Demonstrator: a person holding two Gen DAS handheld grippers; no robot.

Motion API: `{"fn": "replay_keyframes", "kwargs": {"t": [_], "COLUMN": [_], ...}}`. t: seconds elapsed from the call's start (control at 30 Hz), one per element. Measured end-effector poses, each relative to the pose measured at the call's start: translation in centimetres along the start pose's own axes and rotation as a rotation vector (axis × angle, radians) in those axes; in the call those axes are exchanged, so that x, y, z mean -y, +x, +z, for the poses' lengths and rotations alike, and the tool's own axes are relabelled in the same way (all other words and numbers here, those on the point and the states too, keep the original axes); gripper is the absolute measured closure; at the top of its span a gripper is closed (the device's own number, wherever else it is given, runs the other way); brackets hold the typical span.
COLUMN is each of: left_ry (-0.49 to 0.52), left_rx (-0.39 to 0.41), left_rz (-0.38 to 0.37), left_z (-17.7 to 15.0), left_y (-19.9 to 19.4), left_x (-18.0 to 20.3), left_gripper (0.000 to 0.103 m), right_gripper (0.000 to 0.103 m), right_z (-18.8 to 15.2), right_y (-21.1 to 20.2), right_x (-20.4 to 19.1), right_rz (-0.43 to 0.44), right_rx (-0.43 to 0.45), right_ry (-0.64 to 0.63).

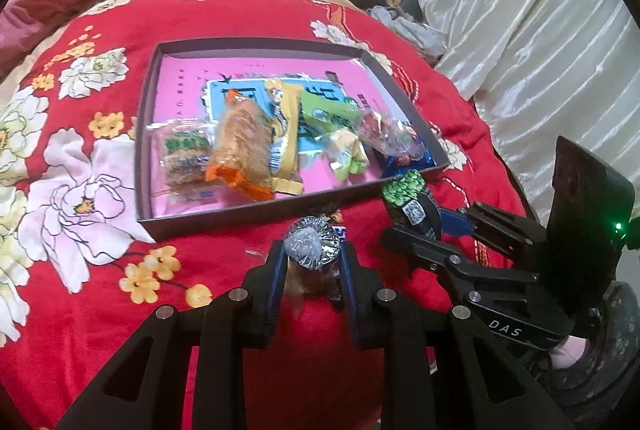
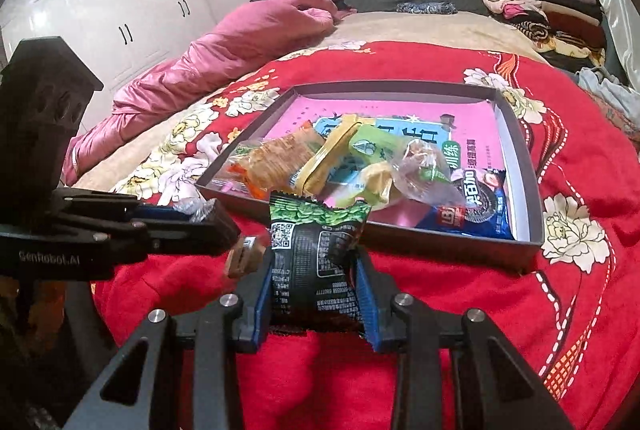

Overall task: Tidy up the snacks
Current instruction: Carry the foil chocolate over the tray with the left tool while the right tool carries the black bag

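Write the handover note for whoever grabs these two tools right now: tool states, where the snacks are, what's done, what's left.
Left tool: shut on a foil-wrapped snack, held above the red bedspread, just short of the box's near wall.
Right tool: shut on a green-and-black snack packet, also short of the box.
Box: open on the bedspread, already holding several snacks, among them an orange-wrapped cracker pack, a yellow packet and a blue packet.
Done: most snacks are in the box.
Left: set both held snacks into the box; I see no other loose ones on the bedspread.
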State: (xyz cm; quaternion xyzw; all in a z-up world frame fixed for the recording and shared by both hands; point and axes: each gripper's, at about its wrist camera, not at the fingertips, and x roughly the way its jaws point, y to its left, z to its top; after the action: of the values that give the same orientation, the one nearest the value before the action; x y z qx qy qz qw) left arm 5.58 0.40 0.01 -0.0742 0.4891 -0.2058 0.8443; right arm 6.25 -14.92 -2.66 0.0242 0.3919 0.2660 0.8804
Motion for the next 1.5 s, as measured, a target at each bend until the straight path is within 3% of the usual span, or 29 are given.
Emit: {"fn": "replay_keyframes", "kwargs": {"t": [1.5], "left_ry": [-0.102], "left_rx": [0.134], "left_rz": [0.076], "left_z": [1.8], "left_y": [-3.8], "left_x": [-3.9], "left_gripper": [0.076], "right_gripper": [0.066], "right_z": [1.8], "right_y": [-2.7], "right_x": [1.6], "right_rz": [-0.022], "right_rx": [0.161], "right_ry": [0.045]}}
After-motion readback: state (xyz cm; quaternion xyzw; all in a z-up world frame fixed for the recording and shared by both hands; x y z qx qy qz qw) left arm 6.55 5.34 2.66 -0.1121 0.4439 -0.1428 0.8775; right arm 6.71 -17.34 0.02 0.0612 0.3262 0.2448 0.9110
